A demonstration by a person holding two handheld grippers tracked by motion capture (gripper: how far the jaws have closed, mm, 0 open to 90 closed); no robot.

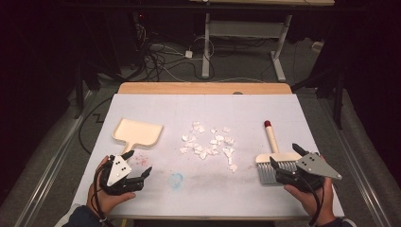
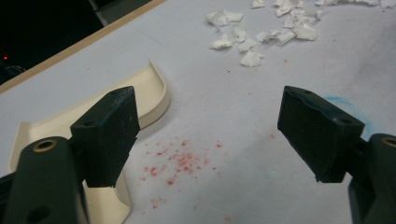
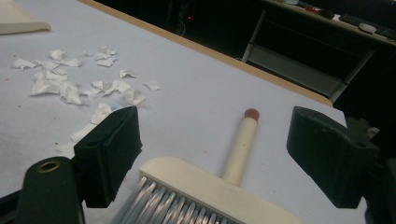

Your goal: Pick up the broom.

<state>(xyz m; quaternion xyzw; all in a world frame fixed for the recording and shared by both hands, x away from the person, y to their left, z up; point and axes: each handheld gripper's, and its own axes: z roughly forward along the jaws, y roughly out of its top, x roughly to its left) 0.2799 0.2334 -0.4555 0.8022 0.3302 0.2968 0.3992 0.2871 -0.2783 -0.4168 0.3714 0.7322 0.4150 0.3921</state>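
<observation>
Both sets of fingers spread and empty: left gripper (image 1: pixel 131 171) just beside the dustpan (image 1: pixel 138 132) handle at the tabletop (image 1: pixel 156 106) left, right gripper (image 1: pixel 289 162) poised over the brush (image 1: pixel 273 158) head at the right, paper scraps (image 1: pixel 208 143) heaped between and apart from both. Risk of a bad brush grasp, likely from closing across the wide head rather than the slim red-tipped handle, leaving the bristles twisted or slipping. Risk also of scattering scraps off the tabletop through a hard sweep, or of tipping the light dustpan by nudging its handle on approach.
</observation>
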